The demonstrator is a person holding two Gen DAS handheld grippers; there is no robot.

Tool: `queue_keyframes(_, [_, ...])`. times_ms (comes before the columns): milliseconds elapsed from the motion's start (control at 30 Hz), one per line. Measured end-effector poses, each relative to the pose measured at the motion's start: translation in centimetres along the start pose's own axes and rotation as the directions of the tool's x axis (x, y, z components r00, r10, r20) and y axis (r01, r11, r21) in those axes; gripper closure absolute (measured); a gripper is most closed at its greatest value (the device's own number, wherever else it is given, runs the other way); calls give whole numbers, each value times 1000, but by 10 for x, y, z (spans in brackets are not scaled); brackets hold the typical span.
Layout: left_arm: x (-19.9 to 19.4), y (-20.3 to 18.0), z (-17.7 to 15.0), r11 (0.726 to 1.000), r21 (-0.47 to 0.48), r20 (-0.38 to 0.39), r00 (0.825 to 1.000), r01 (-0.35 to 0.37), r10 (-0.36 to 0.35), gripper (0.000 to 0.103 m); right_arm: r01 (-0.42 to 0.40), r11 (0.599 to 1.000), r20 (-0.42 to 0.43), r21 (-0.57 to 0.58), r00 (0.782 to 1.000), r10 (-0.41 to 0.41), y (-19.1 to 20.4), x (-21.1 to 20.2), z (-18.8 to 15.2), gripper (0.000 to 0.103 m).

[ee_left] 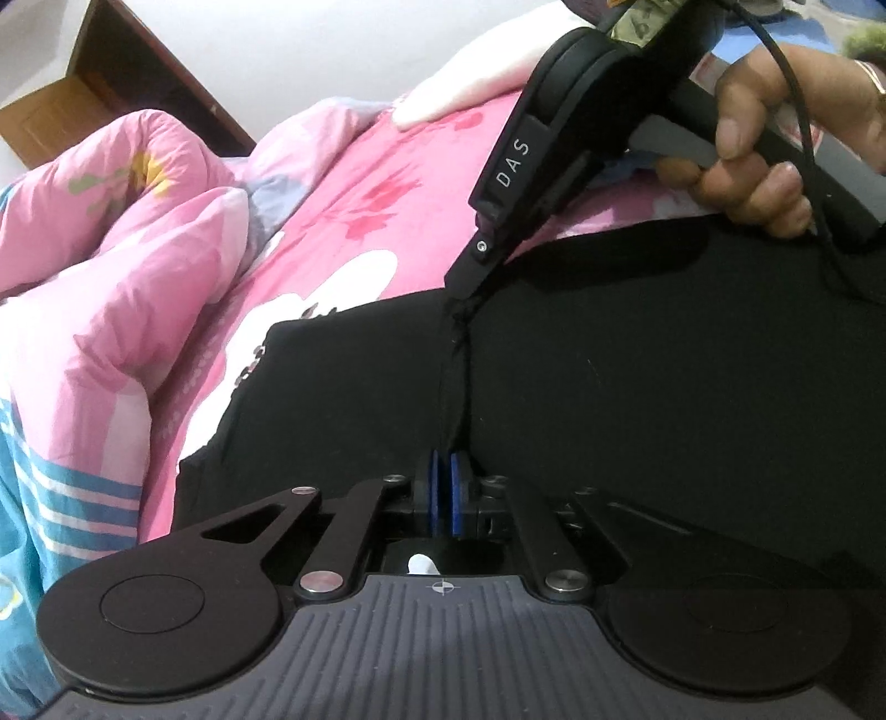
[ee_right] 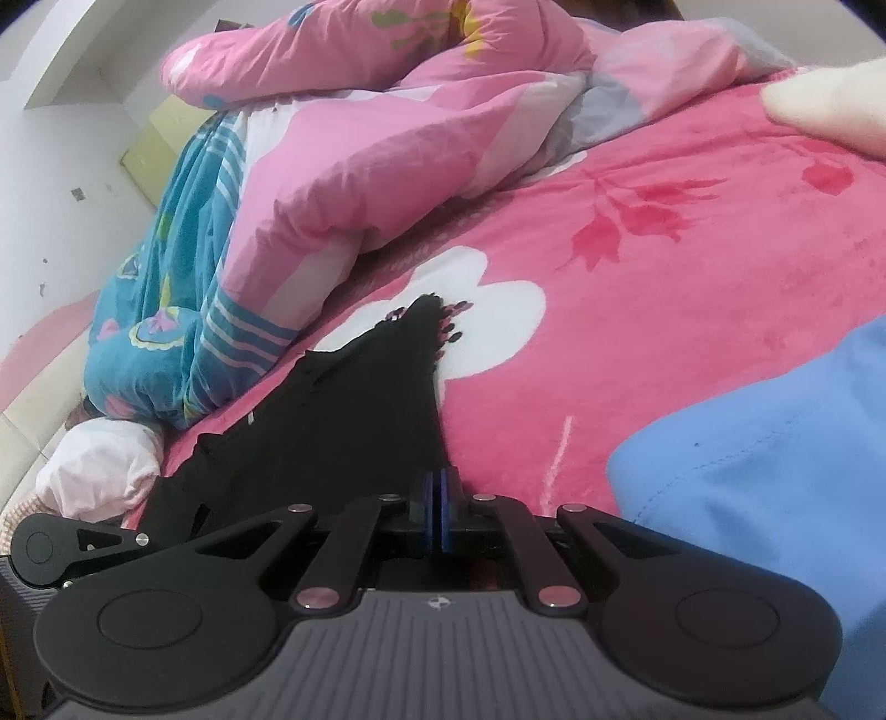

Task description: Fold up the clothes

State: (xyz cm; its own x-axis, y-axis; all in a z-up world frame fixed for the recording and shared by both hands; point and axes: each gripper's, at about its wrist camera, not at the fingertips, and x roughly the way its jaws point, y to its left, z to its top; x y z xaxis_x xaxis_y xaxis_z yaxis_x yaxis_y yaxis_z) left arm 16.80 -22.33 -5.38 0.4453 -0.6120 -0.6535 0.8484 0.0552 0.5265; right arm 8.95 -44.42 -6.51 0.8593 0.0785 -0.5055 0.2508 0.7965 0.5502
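garment: black garment [ee_left: 609,387] lay on bed [ee_right: 637,310], folds indistinct | left gripper [ee_left: 446,471]: jaws pinched on its ridge | right gripper [ee_right: 438,487]: jaws clamped on its edge

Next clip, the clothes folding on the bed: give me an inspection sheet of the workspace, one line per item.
Surface: pink floral bedspread, soft, uneven.
Job's things: black garment spread on the bedspread, a ridge of its cloth pinched up between the grippers.
Clutter: bunched pink and blue quilt beside the garment; blue cloth; cream pillow.
Grippers: left gripper shut on the black garment; right gripper shut on the same ridge further along, held by a hand.
Cables: black cable running past that hand.
Surroundings: white wall, wooden door.
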Motion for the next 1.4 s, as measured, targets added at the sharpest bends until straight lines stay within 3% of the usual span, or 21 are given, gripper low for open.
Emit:
queue_keyframes(67, [1, 1, 0, 1000, -7, 1, 1000, 4, -4, 100, -9, 1000, 15, -5, 1000, 9, 1, -3, 0, 102])
queue_keyframes(167, [1, 1, -1, 1000, -29, 3, 1000, 0, 0, 100, -88, 994, 55, -61, 994, 91, 9, -10, 0, 101])
queue_keyframes(333, [-1, 2, -1, 997, -81, 6, 1000, -15, 16, 98, -16, 990, -68, -143, 998, 6, 23, 14, -5, 102])
queue_keyframes(400, [-5, 5, -1, 992, -119, 3, 999, -34, 35, 93, -45, 994, -62, -98, 997, 39, 15, 12, -4, 102])
queue_keyframes(500, [-20, 16, -3, 971, -205, -45, 992, -123, 116, 87, -82, 996, -36, -36, 996, 81, 6, 7, -2, 101])
queue_keyframes(567, [-36, 26, -8, 940, -265, -106, 975, -216, 195, 84, -90, 996, -26, -16, 996, 90, 3, 6, -2, 101])
queue_keyframes(667, [-67, 38, -19, 876, -294, -232, 918, -382, 322, 75, -92, 996, -15, -12, 996, 92, 3, 4, -2, 101])
queue_keyframes(800, [-117, 54, -38, 754, -304, -386, 798, -583, 462, 58, -96, 995, 14, -1, 995, 96, 1, -1, -1, 100])
queue_keyframes(900, [-164, 60, -53, 635, -343, -475, 711, -692, 519, 51, -100, 995, 59, 1, 993, 99, 1, -10, 0, 100])
queue_keyframes(967, [-199, 57, -61, 560, -398, -508, 683, -727, 525, 46, -115, 993, 92, -16, 989, 116, 5, -20, 2, 100])
queue_keyframes(1067, [-256, 44, -70, 449, -484, -528, 660, -751, 534, 40, -154, 985, 120, -79, 979, 163, 18, -40, 1, 100])
queue_keyframes(1133, [-288, 27, -77, 389, -548, -522, 666, -740, 533, 21, -200, 972, 126, -125, 968, 215, 28, -54, -1, 99])
queue_keyframes(1200, [-307, 7, -85, 349, -609, -503, 687, -712, 524, 13, -248, 953, 104, -176, 958, 268, 41, -67, -8, 99])
queue_keyframes(1400, [-304, -53, -114, 297, -764, -414, 788, -573, 455, 13, -316, 917, -41, -244, 948, 316, 86, -95, -58, 99])
